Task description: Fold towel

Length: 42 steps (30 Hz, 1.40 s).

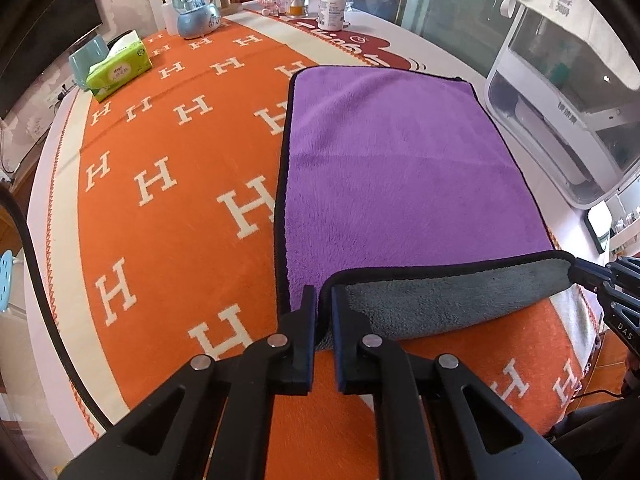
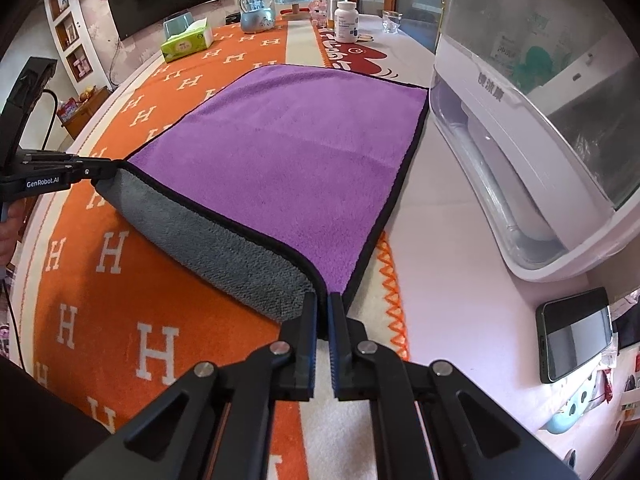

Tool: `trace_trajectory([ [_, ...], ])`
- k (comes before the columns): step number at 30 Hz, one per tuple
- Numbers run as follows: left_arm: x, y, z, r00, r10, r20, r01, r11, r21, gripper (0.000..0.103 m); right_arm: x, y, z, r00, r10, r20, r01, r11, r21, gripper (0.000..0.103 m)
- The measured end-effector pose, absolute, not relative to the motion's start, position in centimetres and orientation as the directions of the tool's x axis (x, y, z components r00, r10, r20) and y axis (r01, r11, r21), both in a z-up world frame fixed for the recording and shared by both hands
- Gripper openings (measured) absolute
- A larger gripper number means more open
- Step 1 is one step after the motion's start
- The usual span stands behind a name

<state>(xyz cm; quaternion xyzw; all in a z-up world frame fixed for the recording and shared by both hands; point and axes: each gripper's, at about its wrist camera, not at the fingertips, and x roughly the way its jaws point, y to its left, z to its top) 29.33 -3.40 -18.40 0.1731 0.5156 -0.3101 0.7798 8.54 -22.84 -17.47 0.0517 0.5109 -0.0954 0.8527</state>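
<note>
A purple towel (image 1: pixel 392 168) is spread on an orange blanket (image 1: pixel 168 208) patterned with white H letters. Its near edge is lifted and rolled back, so the grey underside (image 1: pixel 440 300) is shown toward 6 o'clock. The near left corner is clamped between the fingers of the left gripper (image 1: pixel 325 300), and only a narrow slot filled with black hem is seen between them. The near right corner is pinched by the right gripper (image 2: pixel 323 304) in the same way; in the left view that gripper is cut off at the 3 o'clock edge.

The towel's far edge lies flat toward 12 o'clock. A white plastic appliance (image 2: pixel 520 120) stands just beside its right edge, with its contents blurred behind a cloudy window. A dark phone (image 2: pixel 576 332) is seen at 4 o'clock in the right view. At 11 o'clock a green tissue box (image 1: pixel 120 66), a snow globe (image 1: pixel 196 4) and a white pill bottle (image 1: pixel 332 8) are grouped well apart from the towel; their labels cannot be read.
</note>
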Motion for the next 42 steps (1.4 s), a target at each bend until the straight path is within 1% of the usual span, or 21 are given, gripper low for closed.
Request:
trace_trajectory([
  [3, 29.0, -3.7, -17.5, 0.295, -0.287, -0.912, 0.656, 0.754, -0.025, 0.005, 8.8, -23.0, -16.6, 0.468, -0.104, -0.878, 0.204, 0.979, -0.007, 0.005],
  [10, 29.3, -4.5, -14.4, 0.316, -0.309, -0.897, 0.627, 0.777, -0.047, 0.005, 10.3, -24.0, -13.4, 0.526, -0.112, -0.843, 0.185, 0.983, -0.014, 0.005],
  [19, 31.3, -6.7, -10.6, 0.398, -0.344, -0.850, 0.631, 0.776, -0.019, 0.004, 13.2, -26.0, -9.5, 0.627, -0.172, -0.760, 0.190, 0.980, -0.065, 0.005],
  [27, 35.7, -9.2, -7.3, 0.492, -0.367, -0.789, 0.630, 0.776, 0.032, 0.004, 15.9, -27.9, -6.6, 0.694, -0.251, -0.675, 0.224, 0.966, -0.128, 0.005],
  [32, 38.2, -11.1, -7.2, 0.508, -0.397, -0.764, 0.639, 0.769, 0.026, 0.004, 17.8, -29.1, -5.7, 0.711, -0.312, -0.630, 0.273, 0.948, -0.162, 0.005],
  [34, 39.2, -11.8, -7.5, 0.520, -0.407, -0.751, 0.641, 0.767, 0.028, 0.004, 18.6, -29.3, -5.9, 0.708, -0.349, -0.614, 0.290, 0.936, -0.197, 0.005],
  [40, 43.1, -13.5, -10.1, 0.513, -0.434, -0.741, 0.628, 0.778, -0.020, 0.004, 21.1, -29.5, -7.8, 0.686, -0.456, -0.566, 0.356, 0.890, -0.286, 0.005],
  [42, 44.4, -13.8, -11.2, 0.504, -0.446, -0.740, 0.620, 0.783, -0.049, 0.004, 22.2, -29.1, -8.9, 0.675, -0.511, -0.532, 0.374, 0.859, -0.350, 0.005],
])
